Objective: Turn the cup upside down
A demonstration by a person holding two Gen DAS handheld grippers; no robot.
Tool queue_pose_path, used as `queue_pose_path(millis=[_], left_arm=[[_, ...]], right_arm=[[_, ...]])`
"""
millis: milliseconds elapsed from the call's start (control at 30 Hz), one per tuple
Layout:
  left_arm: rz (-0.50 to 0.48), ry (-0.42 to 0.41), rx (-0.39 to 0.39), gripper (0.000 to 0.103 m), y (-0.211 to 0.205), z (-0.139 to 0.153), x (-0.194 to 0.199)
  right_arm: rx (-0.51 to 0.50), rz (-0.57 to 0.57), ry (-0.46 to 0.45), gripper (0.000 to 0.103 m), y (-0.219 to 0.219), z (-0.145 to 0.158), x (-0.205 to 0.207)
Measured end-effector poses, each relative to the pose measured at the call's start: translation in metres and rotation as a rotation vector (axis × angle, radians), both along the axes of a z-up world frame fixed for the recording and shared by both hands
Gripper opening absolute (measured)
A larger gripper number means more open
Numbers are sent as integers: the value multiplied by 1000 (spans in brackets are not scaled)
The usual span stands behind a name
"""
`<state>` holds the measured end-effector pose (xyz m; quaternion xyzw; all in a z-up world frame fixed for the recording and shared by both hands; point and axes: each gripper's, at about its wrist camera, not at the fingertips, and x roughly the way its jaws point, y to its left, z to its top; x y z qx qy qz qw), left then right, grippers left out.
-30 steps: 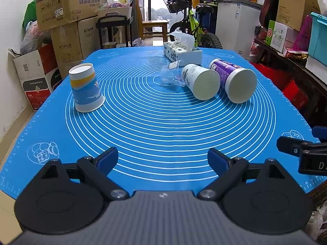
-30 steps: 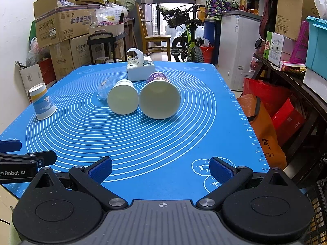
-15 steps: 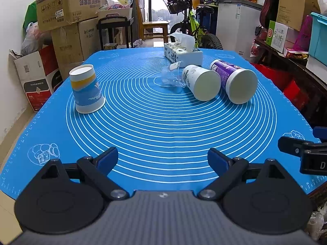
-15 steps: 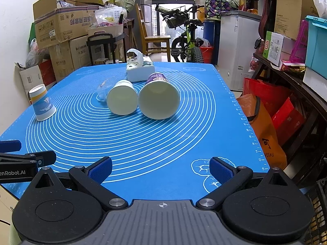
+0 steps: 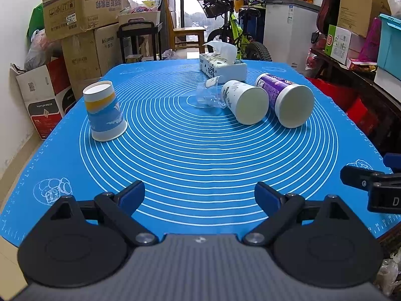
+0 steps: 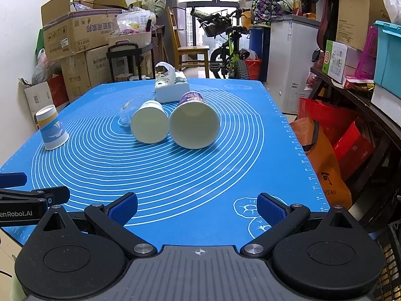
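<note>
A blue, yellow and white paper cup (image 5: 104, 111) stands upside down on the blue mat (image 5: 200, 165) at the left; it also shows in the right wrist view (image 6: 51, 128). A white patterned cup (image 5: 244, 101) and a purple cup (image 5: 287, 102) lie on their sides mid-mat, mouths towards me; they also show in the right wrist view as the white cup (image 6: 149, 125) and the purple cup (image 6: 194, 124). A clear plastic cup (image 5: 209, 96) lies beside the white one. My left gripper (image 5: 200, 197) and right gripper (image 6: 198, 207) are open and empty near the mat's front edge.
A tissue box (image 5: 221, 66) stands behind the lying cups. Cardboard boxes (image 5: 80, 7) are stacked at the left. A bicycle (image 5: 233, 32) and a chair stand beyond the table's far end. Shelves with boxes and red bags (image 6: 351, 145) line the right side.
Both grippers have drifted very slightly forward; the cups look a little nearer. Nothing on the mat has moved.
</note>
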<state>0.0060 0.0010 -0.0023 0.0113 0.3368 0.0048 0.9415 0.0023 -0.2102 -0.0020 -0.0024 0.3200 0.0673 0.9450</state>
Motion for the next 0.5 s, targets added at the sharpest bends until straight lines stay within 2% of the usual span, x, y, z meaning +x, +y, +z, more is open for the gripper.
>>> queue_pose_path(millis=[500], left_arm=[[1,1,2,94,-2,-1,1]], right_arm=[[2,-4,-4,101,-2,-2,2]])
